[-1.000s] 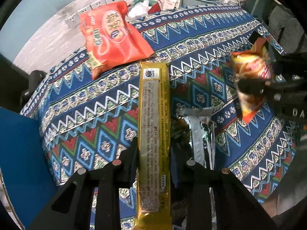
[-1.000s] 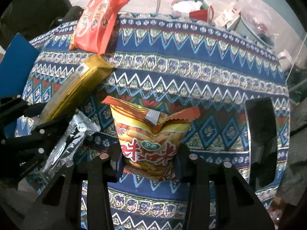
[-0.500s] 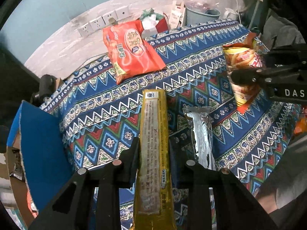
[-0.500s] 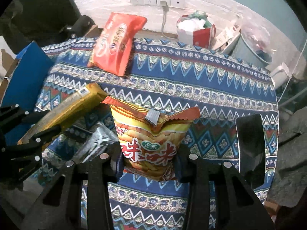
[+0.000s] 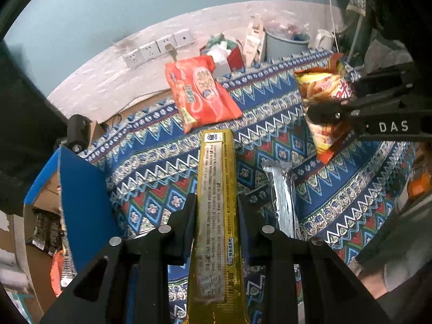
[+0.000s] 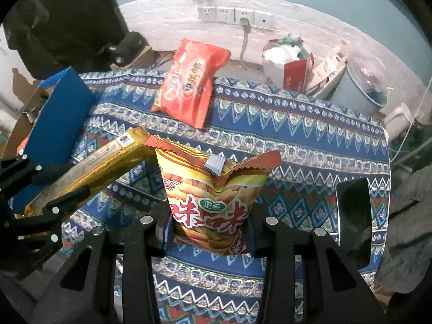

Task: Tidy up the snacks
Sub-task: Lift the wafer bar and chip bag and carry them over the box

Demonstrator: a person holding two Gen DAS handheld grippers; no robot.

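Gold biscuit pack (image 5: 217, 216), long and narrow, held lengthwise between the fingers (image 5: 186, 221) of the left gripper (image 5: 216, 225), which are closed on its sides; it is raised above the patterned cloth of the desk (image 5: 337, 205). Yellow-and-orange chip bag (image 6: 213, 202), upright, clamped at its lower part by the right gripper (image 6: 210, 232), fingers (image 6: 256, 229) pressed to both sides; in the left view it hangs at 2 o'clock. Silver wrapper (image 5: 282, 197) lies flat on the cloth just beside the gold pack, at 4 o'clock from its far end. Red snack bag (image 5: 201, 94) rests at the far desk edge, at 12 o'clock. Blue box flap (image 5: 83, 202) stands at 9 o'clock, off the desk's edge. Wall sockets (image 6: 235, 16) line the wall behind.
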